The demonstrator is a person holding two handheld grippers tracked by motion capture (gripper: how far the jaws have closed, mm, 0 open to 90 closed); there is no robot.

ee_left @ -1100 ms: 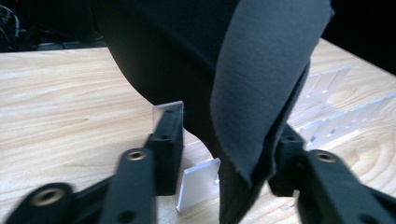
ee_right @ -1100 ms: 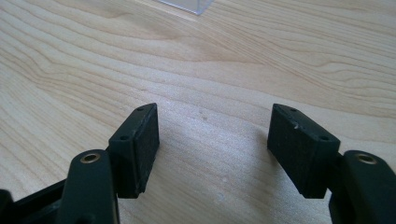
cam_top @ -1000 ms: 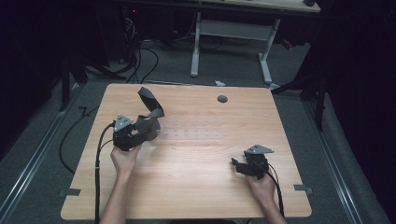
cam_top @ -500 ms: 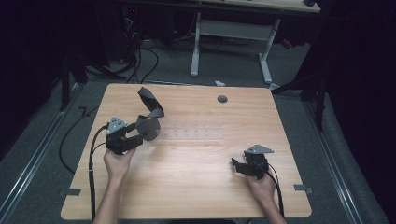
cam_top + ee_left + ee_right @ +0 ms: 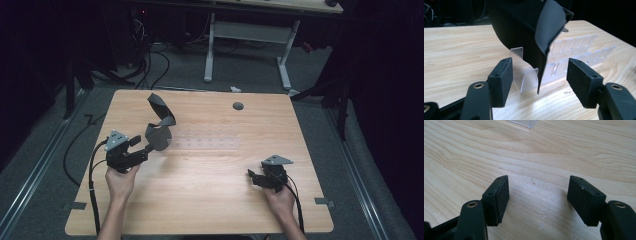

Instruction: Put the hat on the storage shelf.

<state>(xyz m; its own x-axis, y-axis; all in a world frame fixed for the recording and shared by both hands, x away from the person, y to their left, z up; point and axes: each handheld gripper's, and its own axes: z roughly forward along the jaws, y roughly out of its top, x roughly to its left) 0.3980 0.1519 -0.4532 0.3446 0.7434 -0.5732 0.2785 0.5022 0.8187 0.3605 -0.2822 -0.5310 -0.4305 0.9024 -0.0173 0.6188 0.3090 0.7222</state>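
A dark grey bent flexible sheet (image 5: 160,122) stands upright at the left end of a clear slotted acrylic rack (image 5: 210,142) on the wooden table. In the left gripper view the sheet (image 5: 529,27) looms ahead, its lower edge dropping into the rack (image 5: 564,62). My left gripper (image 5: 142,147) is just left of the sheet. Its jaws have just been opening. It (image 5: 539,75) stands open, and neither pad (image 5: 502,80) touches the sheet. My right gripper (image 5: 252,177) rests open near the table's front right, with bare wood between its jaws (image 5: 537,200).
A round grey grommet (image 5: 238,106) sits in the table (image 5: 200,210) near its far edge. Cables trail off the left side onto the floor. A white-legged desk (image 5: 245,30) stands beyond the table. A corner of the clear rack (image 5: 524,122) shows in the right gripper view.
The left gripper has drawn back to the left, away from the dark sheet, and its jaws have spread wider. The sheet stays standing in the rack. The right gripper has not moved.
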